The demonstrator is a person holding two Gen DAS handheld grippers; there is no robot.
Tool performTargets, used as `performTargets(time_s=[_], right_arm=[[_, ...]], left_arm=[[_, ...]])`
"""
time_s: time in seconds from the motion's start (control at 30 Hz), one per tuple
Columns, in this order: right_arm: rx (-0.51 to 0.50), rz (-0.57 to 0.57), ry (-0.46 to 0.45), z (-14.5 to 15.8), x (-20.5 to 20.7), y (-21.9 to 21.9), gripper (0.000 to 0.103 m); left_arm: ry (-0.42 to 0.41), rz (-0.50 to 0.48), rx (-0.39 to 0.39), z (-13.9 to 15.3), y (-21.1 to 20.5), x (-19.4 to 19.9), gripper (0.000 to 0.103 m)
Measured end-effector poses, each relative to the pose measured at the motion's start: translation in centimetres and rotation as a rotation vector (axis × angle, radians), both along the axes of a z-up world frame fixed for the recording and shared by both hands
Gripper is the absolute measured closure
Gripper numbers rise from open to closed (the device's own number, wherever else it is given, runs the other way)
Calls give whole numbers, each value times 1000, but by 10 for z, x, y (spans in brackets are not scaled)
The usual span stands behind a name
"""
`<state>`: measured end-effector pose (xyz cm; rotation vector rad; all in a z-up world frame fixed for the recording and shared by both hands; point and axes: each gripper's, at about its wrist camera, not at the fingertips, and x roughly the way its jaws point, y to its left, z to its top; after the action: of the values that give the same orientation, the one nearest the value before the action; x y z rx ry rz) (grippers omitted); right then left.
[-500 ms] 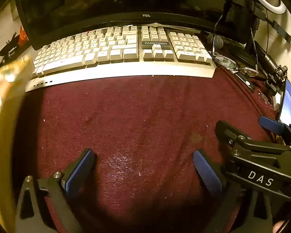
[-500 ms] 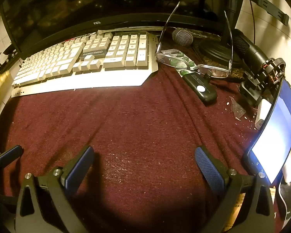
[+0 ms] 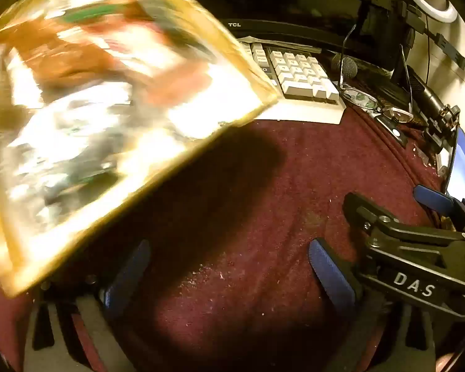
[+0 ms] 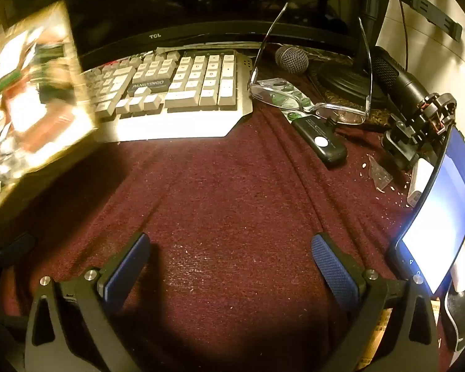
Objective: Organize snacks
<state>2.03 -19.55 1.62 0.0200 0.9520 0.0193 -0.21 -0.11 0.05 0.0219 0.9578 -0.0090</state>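
Maroon-clothed counter (image 4: 232,192), keyboard (image 4: 182,93) at rear. Snack tray (image 3: 102,117): gold-rimmed, blurred, airborne at left above the cloth, casting shadow; holder unseen, probably being brought in for sorting. Left claw (image 3: 226,272) and right claw (image 4: 229,266): both spread wide, empty. Change: tray earlier only a sliver at left edge.

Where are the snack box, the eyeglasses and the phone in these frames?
snack box (image 3: 108,117): left wrist view, blurred front face.
eyeglasses (image 4: 341,113): right wrist view, right lens.
phone (image 4: 440,214): right wrist view, lit screen.
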Motion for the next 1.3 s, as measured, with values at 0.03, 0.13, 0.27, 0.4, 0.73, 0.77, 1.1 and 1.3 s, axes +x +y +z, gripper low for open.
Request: performTargets(time_s=[0.03, 0.13, 0.27, 0.4, 0.73, 0.77, 1.1, 1.3], right_arm=[[0, 0, -1, 0, 0, 0, 0], [0, 0, 0, 1, 0, 0, 0], [1, 0, 0, 1, 0, 1, 0], [1, 0, 0, 1, 0, 0, 0], [1, 0, 0, -2, 0, -1, 0], [1, 0, 0, -1, 0, -1, 0], [2, 1, -1, -1, 1, -1, 0], [2, 1, -1, -1, 0, -2, 0]], left_arm=[[1, 0, -9, 0, 2, 0, 1], [1, -1, -11, 0, 2, 0, 1], [1, -1, -10, -1, 1, 0, 1], [1, -1, -9, -1, 1, 0, 1], [2, -3, -7, 0, 0, -3, 1], [2, -3, -7, 0, 0, -2, 1], [3, -4, -7, 0, -1, -1, 1], [3, -3, -6, -1, -2, -1, 1]])
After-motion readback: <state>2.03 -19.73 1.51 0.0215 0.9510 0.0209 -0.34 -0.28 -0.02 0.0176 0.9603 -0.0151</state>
